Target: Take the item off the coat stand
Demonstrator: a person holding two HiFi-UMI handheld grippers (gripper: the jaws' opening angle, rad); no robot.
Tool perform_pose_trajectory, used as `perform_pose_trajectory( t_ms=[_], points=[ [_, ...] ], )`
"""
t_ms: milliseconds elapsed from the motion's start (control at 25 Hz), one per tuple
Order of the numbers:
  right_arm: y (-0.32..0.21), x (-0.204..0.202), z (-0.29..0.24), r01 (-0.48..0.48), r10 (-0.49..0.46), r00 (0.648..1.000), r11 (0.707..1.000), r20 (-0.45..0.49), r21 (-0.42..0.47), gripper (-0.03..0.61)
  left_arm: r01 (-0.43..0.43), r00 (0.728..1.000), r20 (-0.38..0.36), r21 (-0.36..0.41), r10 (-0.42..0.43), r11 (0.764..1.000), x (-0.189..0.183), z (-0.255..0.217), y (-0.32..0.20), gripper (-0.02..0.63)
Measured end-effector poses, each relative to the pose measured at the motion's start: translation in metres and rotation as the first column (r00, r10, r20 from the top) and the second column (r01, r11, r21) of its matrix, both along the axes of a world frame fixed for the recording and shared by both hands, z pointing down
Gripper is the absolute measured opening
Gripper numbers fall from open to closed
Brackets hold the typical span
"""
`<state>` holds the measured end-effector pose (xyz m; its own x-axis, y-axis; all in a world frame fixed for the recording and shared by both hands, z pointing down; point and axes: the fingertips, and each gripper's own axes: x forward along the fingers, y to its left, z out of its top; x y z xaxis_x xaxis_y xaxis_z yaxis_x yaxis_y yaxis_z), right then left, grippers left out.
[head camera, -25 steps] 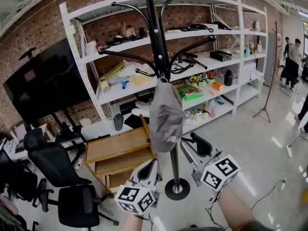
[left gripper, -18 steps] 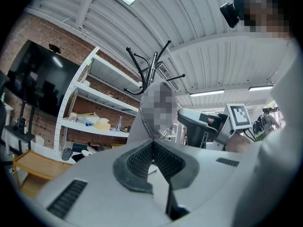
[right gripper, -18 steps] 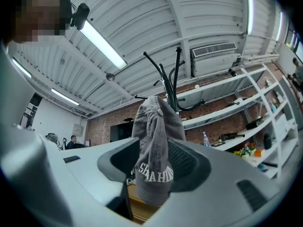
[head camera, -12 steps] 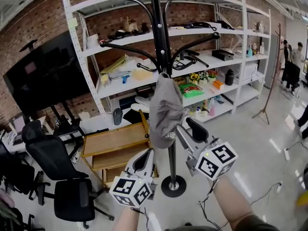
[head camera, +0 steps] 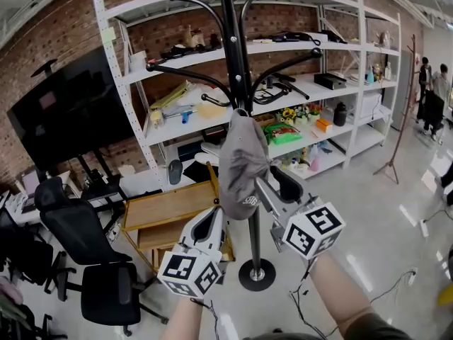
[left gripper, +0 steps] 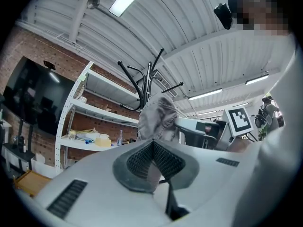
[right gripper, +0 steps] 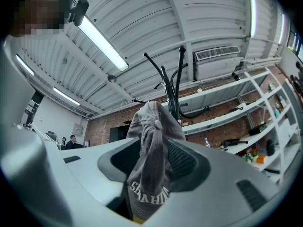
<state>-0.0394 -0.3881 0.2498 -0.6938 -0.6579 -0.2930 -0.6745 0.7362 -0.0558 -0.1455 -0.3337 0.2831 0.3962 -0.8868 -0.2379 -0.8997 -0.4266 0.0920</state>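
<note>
A grey cap (head camera: 241, 165) hangs from a low hook of the black coat stand (head camera: 232, 48), with white lettering near its lower edge. My right gripper (head camera: 276, 188) is raised to the cap's lower right and stands open. In the right gripper view the cap (right gripper: 150, 150) lies between its spread jaws (right gripper: 156, 162). My left gripper (head camera: 211, 222) sits below and left of the cap, apart from it, with its pads together. From the left gripper view (left gripper: 154, 150) the cap (left gripper: 156, 119) hangs beyond the jaws, and the right gripper (left gripper: 199, 129) is beside it.
The stand's round base (head camera: 256, 275) rests on the grey floor. Behind it runs a white shelf unit (head camera: 333, 69) full of odds and ends. A wooden cart (head camera: 170, 214), black office chairs (head camera: 92, 275) and a dark screen (head camera: 64, 112) stand at left. People are far right.
Both grippers have risen toward the cap. The right gripper moved up and left until the cap's lower part lies between its jaws. The cap still hangs on its hook.
</note>
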Motion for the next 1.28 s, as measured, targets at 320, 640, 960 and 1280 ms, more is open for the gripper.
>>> perform_pose_trajectory(
  t_ms=[320, 640, 960, 1280],
  points=[
    [-0.010, -0.013, -0.003, 0.022, -0.023, 0.998, 1.000, -0.064, -0.014, 0.170, 0.008, 1.000, -0.022, 0.019, -0.007, 1.000, 0.000, -0.009, -0.006, 0.008],
    [-0.017, -0.011, -0.008, -0.029, 0.029, 0.998, 1.000, -0.049, -0.004, 0.059, 0.006, 1.000, -0.016, 0.012, -0.006, 1.000, -0.002, -0.006, -0.009, 0.008],
    [-0.022, -0.006, -0.015, -0.064, 0.064, 0.998, 0.998, 0.013, 0.017, 0.033, -0.003, 1.000, 0.001, 0.018, 0.003, 1.000, -0.005, -0.005, -0.015, 0.008],
    [-0.018, 0.000, -0.035, -0.055, 0.049, 0.995, 0.995, 0.083, 0.077, 0.032, -0.006, 1.000, 0.000, 0.025, 0.006, 1.000, -0.010, -0.007, -0.021, 0.008]
  ],
)
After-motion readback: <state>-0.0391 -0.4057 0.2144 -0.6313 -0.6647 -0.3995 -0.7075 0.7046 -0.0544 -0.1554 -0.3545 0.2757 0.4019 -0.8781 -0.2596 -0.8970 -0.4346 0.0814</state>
